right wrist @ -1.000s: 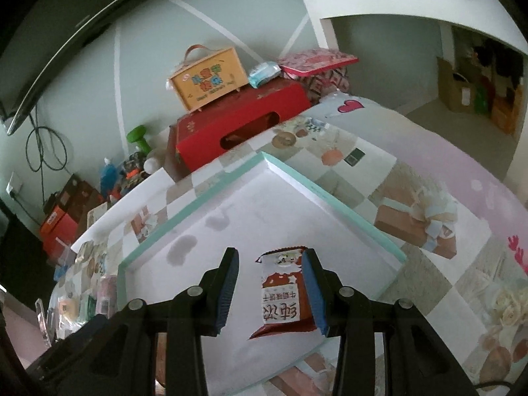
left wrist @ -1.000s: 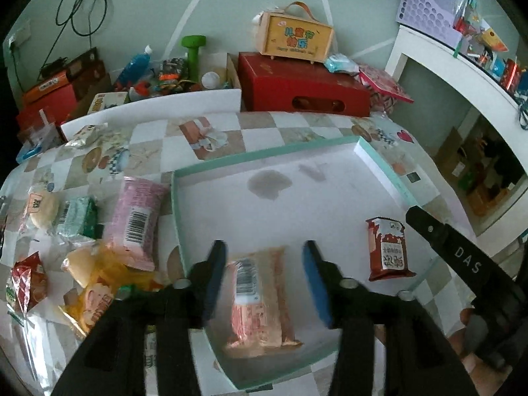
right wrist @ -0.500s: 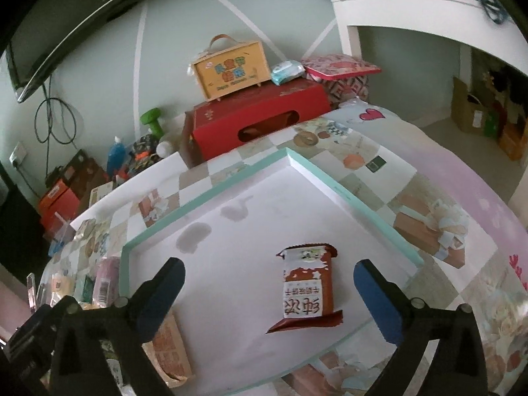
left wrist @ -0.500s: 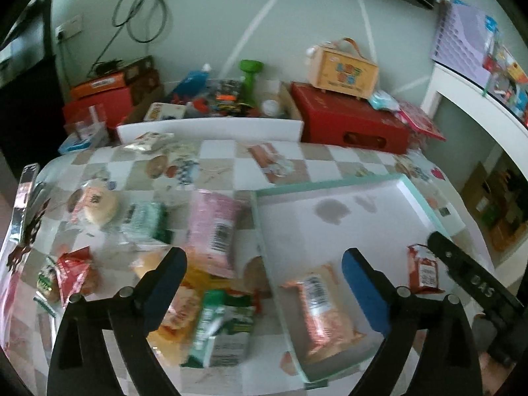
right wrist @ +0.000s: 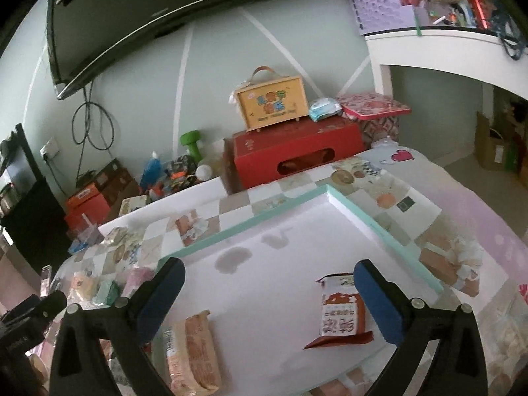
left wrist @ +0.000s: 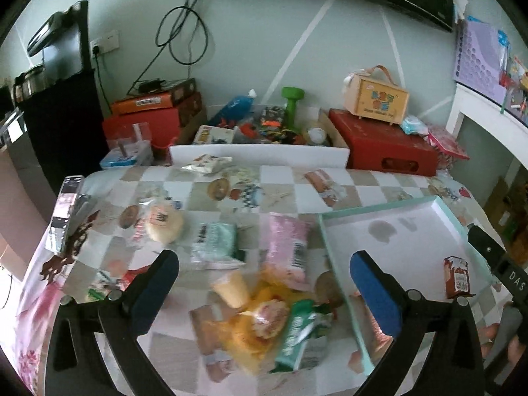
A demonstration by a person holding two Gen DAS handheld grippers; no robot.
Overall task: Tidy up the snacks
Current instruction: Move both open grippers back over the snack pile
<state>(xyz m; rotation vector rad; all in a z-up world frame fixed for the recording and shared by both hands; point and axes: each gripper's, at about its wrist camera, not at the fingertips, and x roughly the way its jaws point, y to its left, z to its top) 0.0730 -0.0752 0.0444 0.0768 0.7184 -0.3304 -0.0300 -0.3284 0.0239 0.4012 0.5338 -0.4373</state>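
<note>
Two packets inside the tray — both grippers above, jaws wide apart, empty.

A shallow white tray with a mint-green rim lies flat on the counter and holds two snacks. A red-and-white foil packet with printed characters lies flat near the right rim. An orange-tan wrapped bar with a barcode lies flat at the near left corner, well apart from the packet. Left of the tray, loose snacks lie on the counter: a pink barcoded packet, a mint-green packet, a round pale bun in clear wrap, a green-and-white pouch and blurred yellow wrappers.
</note>
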